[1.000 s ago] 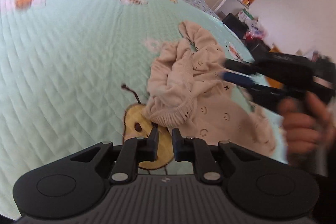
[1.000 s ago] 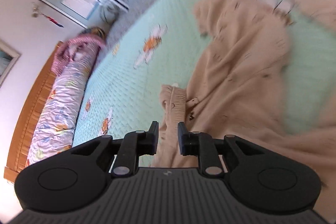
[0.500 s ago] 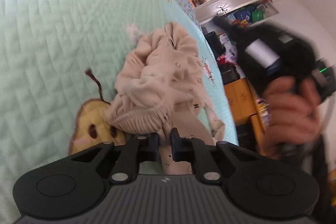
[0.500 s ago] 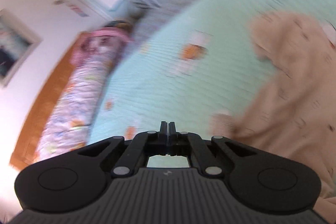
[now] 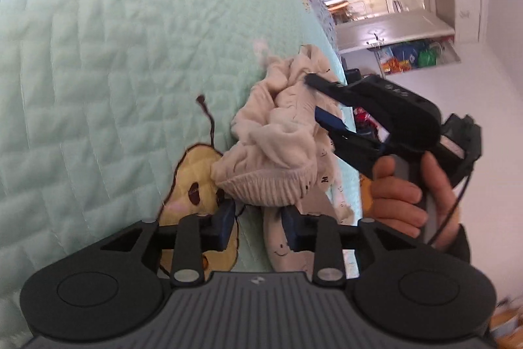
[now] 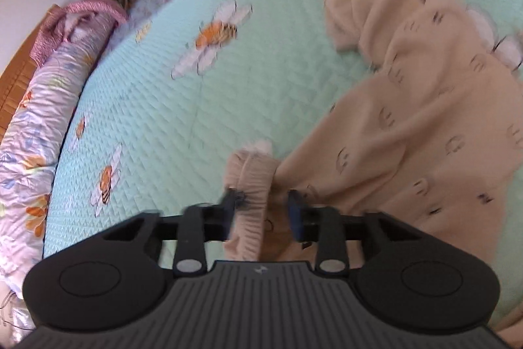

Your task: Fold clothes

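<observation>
We worked over a mint quilted bedspread (image 5: 98, 61) printed with flowers and a pear face (image 5: 196, 182); open shelving (image 5: 392, 22) stood at 1 o'clock. The crumpled beige garment (image 5: 278, 136) lay at centre. The left gripper (image 5: 260, 223) and right gripper (image 6: 263, 211) had both just been opening, jaws spread, each with a ribbed cuff (image 6: 251, 182) loose between them. Motion blur obscured the garment's print.
</observation>
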Motion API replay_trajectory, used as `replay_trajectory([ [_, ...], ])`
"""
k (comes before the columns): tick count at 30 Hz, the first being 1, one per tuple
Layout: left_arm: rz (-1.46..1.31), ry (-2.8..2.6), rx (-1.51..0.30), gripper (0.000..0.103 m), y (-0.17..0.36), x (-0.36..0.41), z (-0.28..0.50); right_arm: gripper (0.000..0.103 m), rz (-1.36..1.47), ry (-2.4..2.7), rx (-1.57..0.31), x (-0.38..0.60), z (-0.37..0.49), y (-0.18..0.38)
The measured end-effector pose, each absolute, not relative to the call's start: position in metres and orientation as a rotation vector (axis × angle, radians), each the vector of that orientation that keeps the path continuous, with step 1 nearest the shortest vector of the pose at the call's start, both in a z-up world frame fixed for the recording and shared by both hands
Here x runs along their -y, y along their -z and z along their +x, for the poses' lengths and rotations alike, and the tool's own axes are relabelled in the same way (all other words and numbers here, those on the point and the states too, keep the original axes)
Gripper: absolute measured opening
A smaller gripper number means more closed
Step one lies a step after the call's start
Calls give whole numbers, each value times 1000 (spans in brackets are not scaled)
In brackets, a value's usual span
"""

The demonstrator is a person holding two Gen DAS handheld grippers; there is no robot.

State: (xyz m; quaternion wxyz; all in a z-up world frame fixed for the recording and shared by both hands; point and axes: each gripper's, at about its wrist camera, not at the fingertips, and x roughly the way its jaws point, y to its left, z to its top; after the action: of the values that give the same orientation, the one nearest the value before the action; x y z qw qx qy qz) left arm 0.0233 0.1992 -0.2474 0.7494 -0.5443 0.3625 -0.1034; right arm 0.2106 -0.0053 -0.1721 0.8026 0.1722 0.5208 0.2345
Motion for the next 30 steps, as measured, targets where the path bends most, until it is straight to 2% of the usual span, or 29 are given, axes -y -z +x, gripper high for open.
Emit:
replay_trajectory([
  [3, -1243, 252, -777, 35, 250, -204, 13, 4, 378, -590, -1062, 5, 198, 160],
  [8, -1335, 260, -743, 39, 256, -209, 6, 4, 409, -734, -887, 38, 149, 105],
  [11, -1281, 254, -759, 40, 250, -207, 8, 4, 283, -675, -845, 61, 131, 99],
  [16, -1137, 268, -817, 40, 234, -205, 11, 4, -155, -362, -895, 85, 122, 155],
  [20, -1013, 241, -820, 41, 223, -211, 9, 4, -116, -330, -933, 107, 117, 182],
  [23, -938, 228, -794, 40, 210, -217, 20, 10, 16, -365, -921, 120, 117, 175],
  [28, -828, 233, -802, 48, 194, -217, 64, 33, 241, -420, -804, 143, 124, 150],
  [30, -880, 248, -861, 48, 200, -214, 86, 35, 272, -433, -812, 147, 134, 151],
])
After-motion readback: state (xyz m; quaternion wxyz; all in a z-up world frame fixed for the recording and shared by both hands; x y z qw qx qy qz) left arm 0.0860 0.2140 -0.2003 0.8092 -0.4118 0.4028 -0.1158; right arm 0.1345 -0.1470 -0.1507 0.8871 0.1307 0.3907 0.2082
